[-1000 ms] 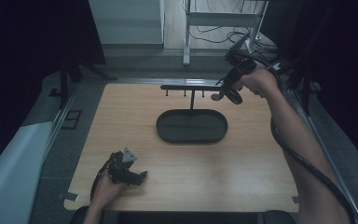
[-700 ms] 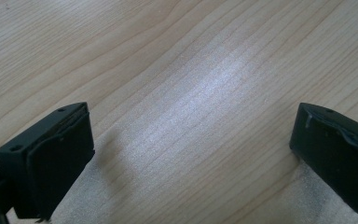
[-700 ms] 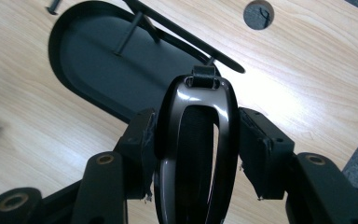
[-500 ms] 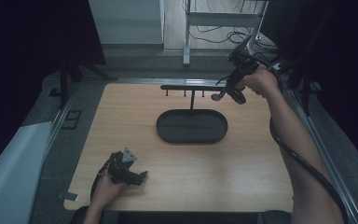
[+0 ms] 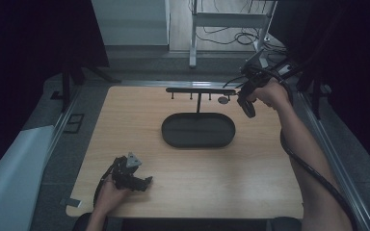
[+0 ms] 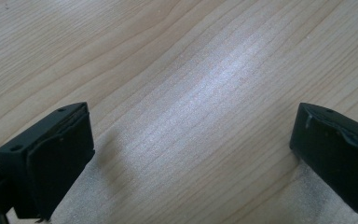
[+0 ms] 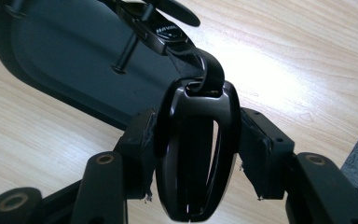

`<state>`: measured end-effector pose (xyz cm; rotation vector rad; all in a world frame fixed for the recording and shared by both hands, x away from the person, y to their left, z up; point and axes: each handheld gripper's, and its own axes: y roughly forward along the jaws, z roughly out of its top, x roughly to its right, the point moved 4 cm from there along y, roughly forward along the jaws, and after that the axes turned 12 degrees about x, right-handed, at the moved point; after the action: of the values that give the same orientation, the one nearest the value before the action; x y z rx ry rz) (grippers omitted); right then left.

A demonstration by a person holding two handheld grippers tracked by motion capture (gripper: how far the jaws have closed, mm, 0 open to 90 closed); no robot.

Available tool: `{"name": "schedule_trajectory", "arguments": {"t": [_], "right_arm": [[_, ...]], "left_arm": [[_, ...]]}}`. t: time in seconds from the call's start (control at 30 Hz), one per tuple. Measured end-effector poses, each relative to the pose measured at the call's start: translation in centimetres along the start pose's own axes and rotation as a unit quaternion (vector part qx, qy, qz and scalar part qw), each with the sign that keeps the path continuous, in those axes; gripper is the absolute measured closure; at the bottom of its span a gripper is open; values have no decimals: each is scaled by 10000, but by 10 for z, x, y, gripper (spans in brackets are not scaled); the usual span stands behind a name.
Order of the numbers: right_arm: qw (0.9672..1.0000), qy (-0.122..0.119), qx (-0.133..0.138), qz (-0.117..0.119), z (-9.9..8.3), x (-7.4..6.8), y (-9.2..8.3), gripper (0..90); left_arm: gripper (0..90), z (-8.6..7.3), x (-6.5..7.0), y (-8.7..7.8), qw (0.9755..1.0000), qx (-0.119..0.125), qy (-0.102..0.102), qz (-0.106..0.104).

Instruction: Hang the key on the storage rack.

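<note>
Nearest, by the front-left edge of the wooden table [image 5: 250, 183]: left gripper [image 5: 147, 182] held low in the person's left hand [image 5: 108, 192], grey three-cornered plate on top, cable looping beside the wrist. Seen through the left gripper view, jaws spread wide with nothing but bare wood grain between them. Farther in, at the table's middle: a black oval tray [image 5: 173, 139], shallow and dark, with a thin post [image 5: 198, 102] rising from its back edge to a horizontal bar [image 5: 200, 90] carrying small hooks underneath. Farthest, at the right end of that bar: right gripper [image 5: 231, 98] in the right hand [image 5: 270, 92], forearm stretching in from the lower right. Through the right gripper view, pads clamped on both sides of a glossy black key fob [image 7: 186, 186], gripped upright above the tray's near rim. Above the fob, a dark strap [image 7: 209, 70] looped through its top ring and leading to a metal tag [image 7: 165, 32] over the tray. From the high view, fob just beside the bar's end hook; possibly touching it, too small to tell.
</note>
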<state>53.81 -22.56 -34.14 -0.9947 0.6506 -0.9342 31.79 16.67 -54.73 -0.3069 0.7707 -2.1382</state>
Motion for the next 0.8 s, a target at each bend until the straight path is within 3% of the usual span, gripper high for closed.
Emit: {"name": "schedule_trajectory", "arguments": {"t": [0.53, 0.8], "right_arm": [[9998, -175, -97, -91, -13, -1, 43, 489], [9996, -262, -21, -111, -16, -5, 57, 489]], "left_arm": [[0, 0, 0, 0, 10000, 19, -17, -6], [0, 0, -1, 0, 10000, 12, -9, -4]]}}
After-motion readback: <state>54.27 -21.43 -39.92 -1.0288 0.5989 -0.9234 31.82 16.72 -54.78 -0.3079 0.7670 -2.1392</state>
